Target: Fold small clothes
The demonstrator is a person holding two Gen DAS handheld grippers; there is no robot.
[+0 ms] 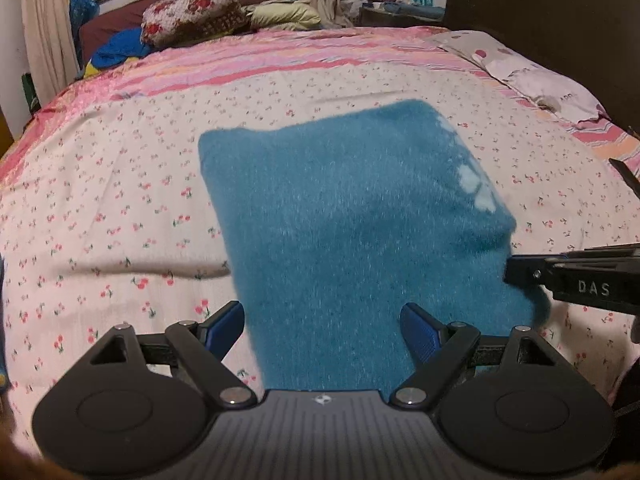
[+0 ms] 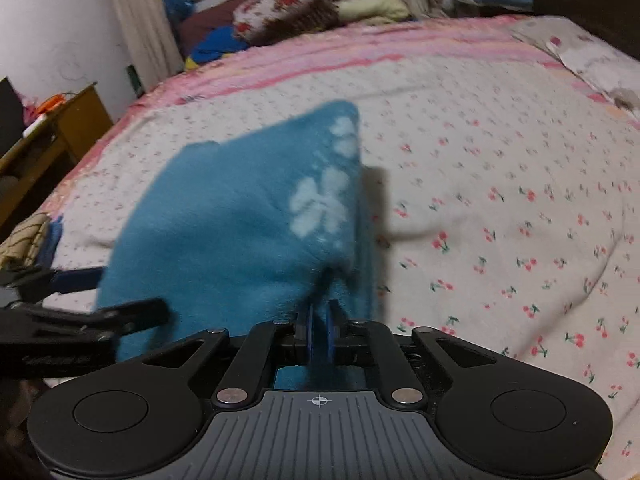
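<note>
A fuzzy blue cloth (image 1: 352, 216) with pale flower shapes lies on the bed sheet (image 1: 120, 208), near the front. The right gripper (image 2: 319, 328) has its blue pads pinched tight on one corner of the cloth. The left gripper (image 1: 322, 326) is spread wide, its fingers on either side of the cloth's near edge, not squeezing it. The sheet is soft and white with tiny red cherries. A flowery pillow (image 1: 192, 10) sits far back.
</note>
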